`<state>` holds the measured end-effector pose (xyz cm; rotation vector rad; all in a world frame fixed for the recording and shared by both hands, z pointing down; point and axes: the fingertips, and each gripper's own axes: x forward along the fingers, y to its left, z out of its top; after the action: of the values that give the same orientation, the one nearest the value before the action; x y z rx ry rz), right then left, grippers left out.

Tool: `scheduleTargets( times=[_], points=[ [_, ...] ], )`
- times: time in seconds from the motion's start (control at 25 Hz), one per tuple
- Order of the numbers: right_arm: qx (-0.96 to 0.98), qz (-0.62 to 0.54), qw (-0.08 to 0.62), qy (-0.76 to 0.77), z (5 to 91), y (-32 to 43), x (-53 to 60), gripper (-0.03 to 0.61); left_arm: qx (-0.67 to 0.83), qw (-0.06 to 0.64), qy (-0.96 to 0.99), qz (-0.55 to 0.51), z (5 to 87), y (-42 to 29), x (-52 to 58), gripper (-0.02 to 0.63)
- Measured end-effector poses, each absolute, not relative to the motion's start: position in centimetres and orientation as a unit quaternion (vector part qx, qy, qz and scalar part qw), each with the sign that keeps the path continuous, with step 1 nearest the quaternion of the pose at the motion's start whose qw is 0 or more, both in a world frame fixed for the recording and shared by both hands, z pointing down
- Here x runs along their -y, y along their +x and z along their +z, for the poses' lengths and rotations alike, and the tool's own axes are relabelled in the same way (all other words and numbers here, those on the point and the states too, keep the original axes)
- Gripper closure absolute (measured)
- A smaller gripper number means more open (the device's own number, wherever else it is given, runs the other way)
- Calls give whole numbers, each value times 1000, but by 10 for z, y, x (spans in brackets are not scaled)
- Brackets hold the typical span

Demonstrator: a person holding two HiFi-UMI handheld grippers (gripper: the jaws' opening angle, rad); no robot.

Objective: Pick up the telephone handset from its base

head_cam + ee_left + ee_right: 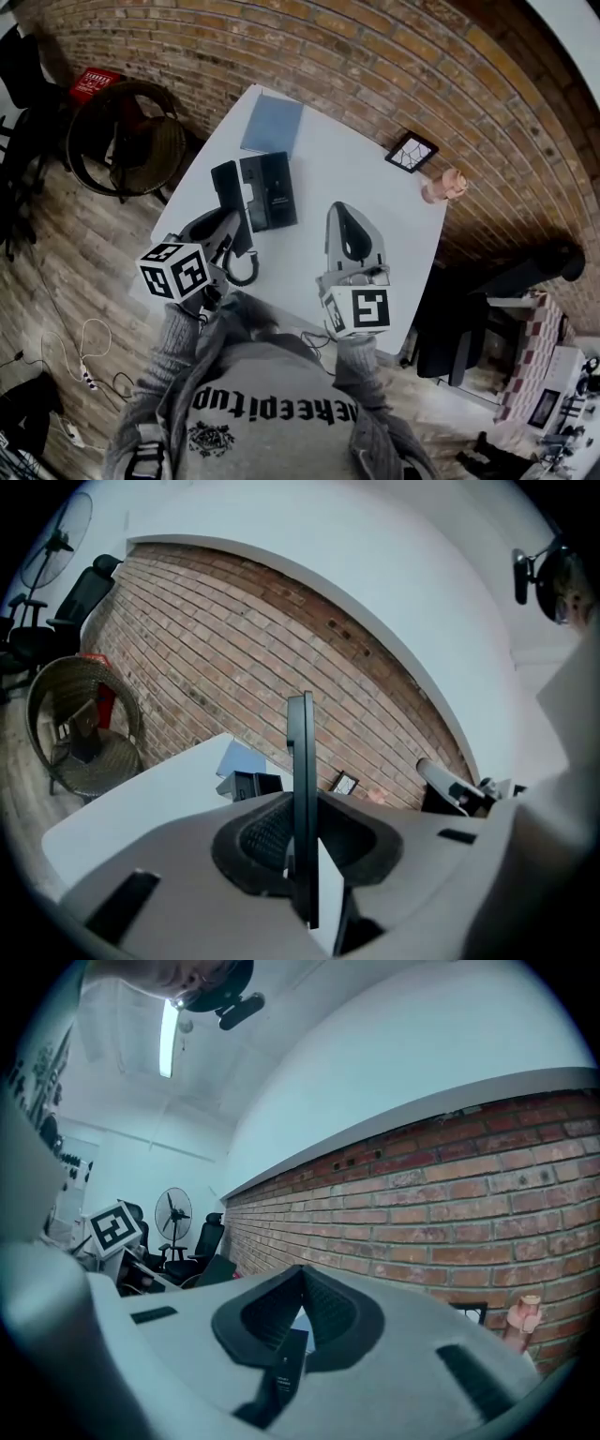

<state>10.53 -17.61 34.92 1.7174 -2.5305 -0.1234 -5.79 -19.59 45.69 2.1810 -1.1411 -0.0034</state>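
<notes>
On the white table [361, 173] sits the black telephone base [270, 191], which also shows small in the left gripper view [249, 785]. My left gripper [226, 228] is shut on the black handset [228, 184], which is lifted off the base and hangs just left of it. Its coiled cord [247, 269] loops down below. In the left gripper view the handset [301, 752] stands edge-on, a thin dark slab clamped between the jaws of my left gripper [302, 803]. My right gripper [340, 210] hovers over the table's near right part, its tips together [302, 1272] with nothing in them.
A blue notebook [272, 124] lies at the table's far end. A small black-framed picture [411, 152] and a pink figure [444, 187] stand near the brick wall. A round wicker chair [127, 141] is to the left, a black office chair [487, 300] to the right.
</notes>
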Motion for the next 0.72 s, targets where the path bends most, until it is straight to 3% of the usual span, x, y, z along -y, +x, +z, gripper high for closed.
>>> scheduleTargets(
  times=[0.72],
  points=[
    [845,-72,13,529,318,111,113,574,502,213,837,-30,382,-66,119,541]
  ],
)
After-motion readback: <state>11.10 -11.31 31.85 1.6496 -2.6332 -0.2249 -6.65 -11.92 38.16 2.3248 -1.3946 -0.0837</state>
